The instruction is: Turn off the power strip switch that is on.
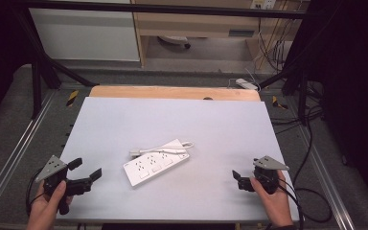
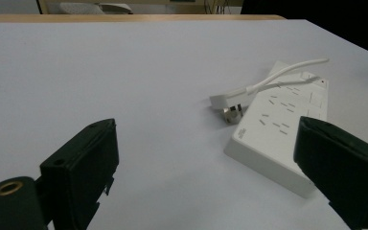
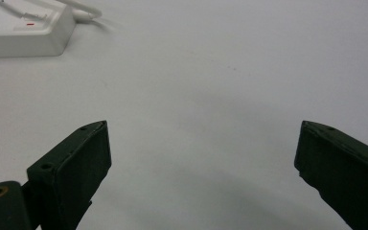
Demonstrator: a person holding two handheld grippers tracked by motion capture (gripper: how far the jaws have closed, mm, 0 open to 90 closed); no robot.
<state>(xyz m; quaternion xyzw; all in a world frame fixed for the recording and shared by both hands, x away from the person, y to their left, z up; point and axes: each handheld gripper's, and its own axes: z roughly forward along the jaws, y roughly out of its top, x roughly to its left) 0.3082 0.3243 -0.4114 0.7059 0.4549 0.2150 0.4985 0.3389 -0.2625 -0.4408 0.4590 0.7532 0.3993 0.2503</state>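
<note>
On the white surface (image 1: 124, 120), a white power strip (image 1: 155, 167) lay near the middle, tilted, with its cord (image 1: 165, 149) folded along its far edge and what seemed to be the plug (image 2: 227, 103) resting just beside one end. The left gripper (image 1: 87, 168) and right gripper (image 1: 237, 178) hovered well apart at either side, fingers (image 2: 84, 163) spread wide, holding nothing.

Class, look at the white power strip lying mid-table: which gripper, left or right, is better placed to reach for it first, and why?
Probably the left gripper. Its open jaws point toward the power strip, whose near end and plug lie just ahead in its own view. The right gripper, also open, sits farther away, with the strip at the corner of its view.
</note>
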